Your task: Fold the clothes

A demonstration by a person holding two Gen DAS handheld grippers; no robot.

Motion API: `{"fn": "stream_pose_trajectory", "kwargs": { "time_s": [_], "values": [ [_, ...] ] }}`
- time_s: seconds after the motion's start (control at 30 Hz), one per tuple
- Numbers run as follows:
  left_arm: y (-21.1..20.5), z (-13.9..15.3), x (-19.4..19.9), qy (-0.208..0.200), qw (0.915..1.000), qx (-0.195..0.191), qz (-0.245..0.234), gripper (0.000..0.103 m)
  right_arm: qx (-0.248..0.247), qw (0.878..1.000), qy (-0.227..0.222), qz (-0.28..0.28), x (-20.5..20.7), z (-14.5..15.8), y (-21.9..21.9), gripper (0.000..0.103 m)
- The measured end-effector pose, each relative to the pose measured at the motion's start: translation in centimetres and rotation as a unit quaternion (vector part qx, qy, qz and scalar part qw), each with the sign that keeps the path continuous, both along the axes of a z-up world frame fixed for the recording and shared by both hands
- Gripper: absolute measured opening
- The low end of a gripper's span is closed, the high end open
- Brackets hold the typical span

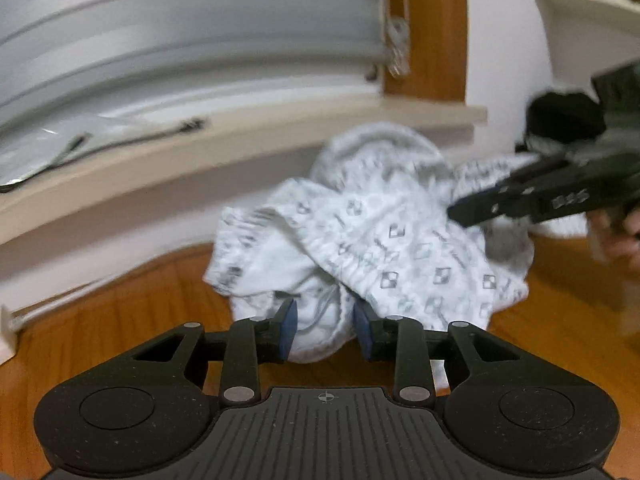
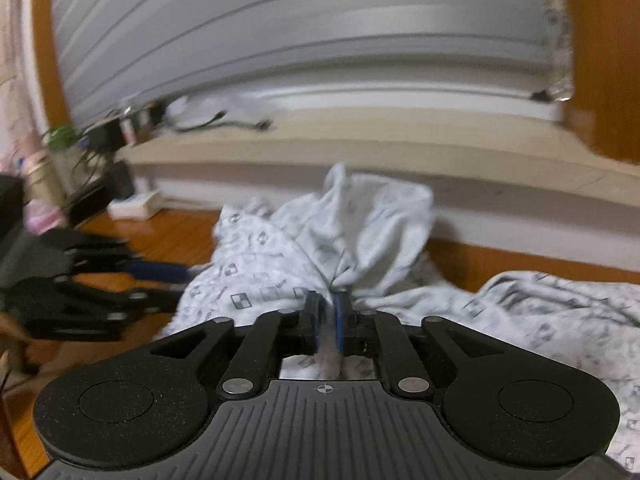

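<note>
A white garment (image 1: pixel 384 240) with a grey square print lies crumpled on the wooden floor (image 1: pixel 120 320) below a window sill. My left gripper (image 1: pixel 325 320) is closed on a thick bunch of its near edge, with cloth filling the gap between the blue pads (image 1: pixel 289 326). The right gripper (image 1: pixel 480 208) reaches into the garment from the right. In the right wrist view the garment (image 2: pixel 280 264) bunches into gathers that converge at my right gripper (image 2: pixel 328 316), whose pads stand close together with cloth pinched between them. The left gripper (image 2: pixel 132 280) shows blurred at the left.
More printed cloth (image 2: pixel 560 312) spreads over the floor on the right. A beige sill (image 1: pixel 240 148) and grey blinds (image 1: pixel 180 40) run behind. A white box (image 2: pixel 136 204) and clutter (image 2: pixel 60 148) stand at far left. A dark bundle (image 1: pixel 560 116) sits by the wall.
</note>
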State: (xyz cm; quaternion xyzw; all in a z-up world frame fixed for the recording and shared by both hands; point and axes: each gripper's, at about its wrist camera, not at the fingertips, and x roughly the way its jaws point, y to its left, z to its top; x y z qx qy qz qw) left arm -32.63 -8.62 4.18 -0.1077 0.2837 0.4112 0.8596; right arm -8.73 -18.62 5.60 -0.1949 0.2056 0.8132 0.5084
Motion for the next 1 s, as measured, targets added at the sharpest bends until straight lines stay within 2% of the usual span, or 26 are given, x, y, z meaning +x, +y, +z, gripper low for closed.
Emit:
{"fn": "stream_pose_trajectory", "kwargs": {
  "time_s": [0.1, 0.13, 0.2, 0.23, 0.4, 0.6, 0.73, 0.83, 0.93, 1.0],
  "values": [
    [0.8, -0.6, 0.4, 0.006, 0.9998, -0.016, -0.006, 0.033, -0.007, 1.0, -0.006, 0.01, -0.1, 0.1, -0.3, 0.016],
    [1.0, -0.8, 0.4, 0.005, 0.9997, -0.021, -0.006, 0.02, -0.01, 1.0, -0.004, 0.013, 0.0, 0.0, -0.4, 0.016],
    [1.2, -0.9, 0.2, -0.006, 0.9994, -0.033, -0.002, 0.002, -0.014, 1.0, -0.002, 0.018, 0.1, 0.0, -0.4, 0.014],
    [1.2, -0.8, 0.0, -0.012, 0.9993, -0.037, 0.0, 0.002, -0.012, 1.0, -0.001, 0.02, 0.2, 0.1, -0.4, 0.009],
    [-1.8, 2.5, -3.3, -0.043, 0.9988, -0.009, 0.021, 0.002, 0.033, 0.999, 0.016, 0.019, 0.5, 1.8, -1.1, 0.006],
    [-8.3, 8.3, -11.4, -0.053, 0.9953, 0.04, 0.071, 0.002, 0.099, 0.993, 0.053, 0.03, -1.3, 6.5, -1.5, 0.005],
    [-13.3, 10.7, -17.6, -0.048, 0.9908, 0.06, 0.112, 0.002, 0.125, 0.987, 0.087, 0.057, -4.1, 9.5, -2.1, 0.005],
    [-16.0, 9.2, -20.9, -0.041, 0.9906, 0.021, 0.129, 0.002, 0.114, 0.986, 0.086, 0.084, -7.0, 9.7, -2.5, 0.005],
    [-18.3, 7.3, -23.5, -0.031, 0.9894, -0.024, 0.139, 0.002, 0.046, 0.99, 0.043, 0.128, -10.6, 7.6, -2.0, 0.006],
    [-19.0, 6.4, -24.4, -0.028, 0.987, -0.037, 0.154, 0.002, 0.019, 0.99, 0.012, 0.141, -12.2, 5.9, -2.0, 0.011]
  ]
}}
